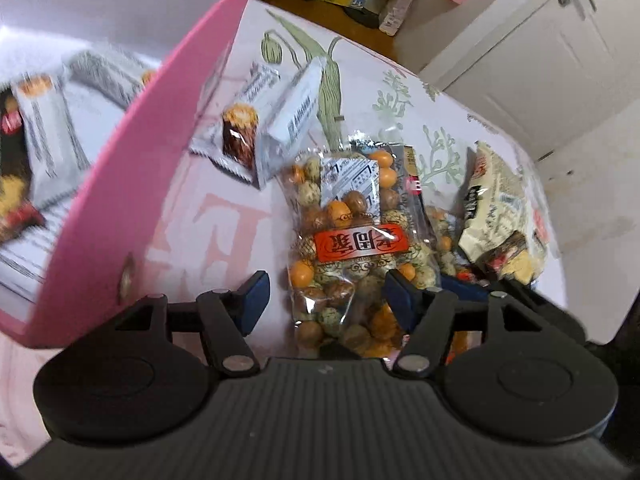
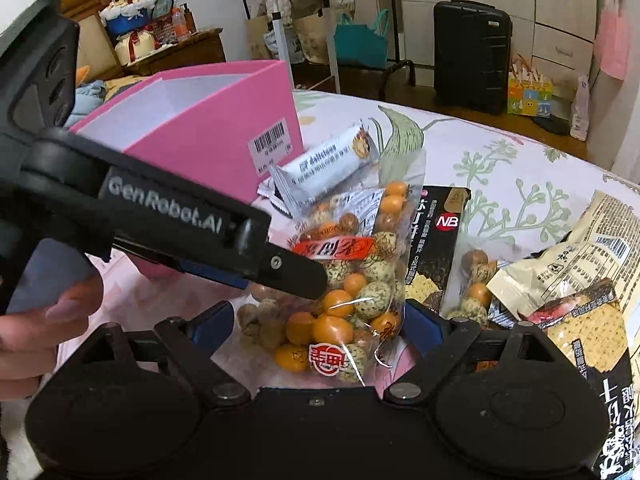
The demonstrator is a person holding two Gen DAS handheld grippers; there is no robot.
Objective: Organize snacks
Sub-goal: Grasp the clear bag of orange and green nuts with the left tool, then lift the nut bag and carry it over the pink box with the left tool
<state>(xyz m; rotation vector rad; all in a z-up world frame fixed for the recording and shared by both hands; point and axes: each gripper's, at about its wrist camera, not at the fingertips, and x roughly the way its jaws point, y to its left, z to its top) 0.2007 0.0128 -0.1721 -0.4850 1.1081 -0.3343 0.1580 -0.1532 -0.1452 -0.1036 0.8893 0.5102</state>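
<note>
**Both grippers over the clear nut bag, fingers spread**

Nearest in the left wrist view, the left gripper [image 1: 326, 300] hangs over a clear bag of coated nuts [image 1: 348, 236] with a red label. Its blue-padded fingers [image 1: 254, 298] stand spread, one on either side of the bag's lower part; the left pad is clear of the plastic, while the right pad sits at the bag's edge, and contact there cannot be told.

In the right wrist view, the right gripper [image 2: 320, 320] has its fingers wide apart, with the bag's bottom end lying between them, not pinched. The left gripper's black arm crosses in from the left above the bag, a hand [image 2: 44, 328] at the frame edge.

The bag lies on a floral-printed cloth [image 2: 500, 152]. Just beyond it lie white wrapped snack bars [image 1: 276, 120], one leaning on another. To the right are a black box [image 2: 436, 232] and a beige cracker pack [image 2: 580, 276]. To the left stands an open pink box [image 2: 208, 120] holding more bars. Farther off stands a black suitcase [image 2: 472, 56].
</note>
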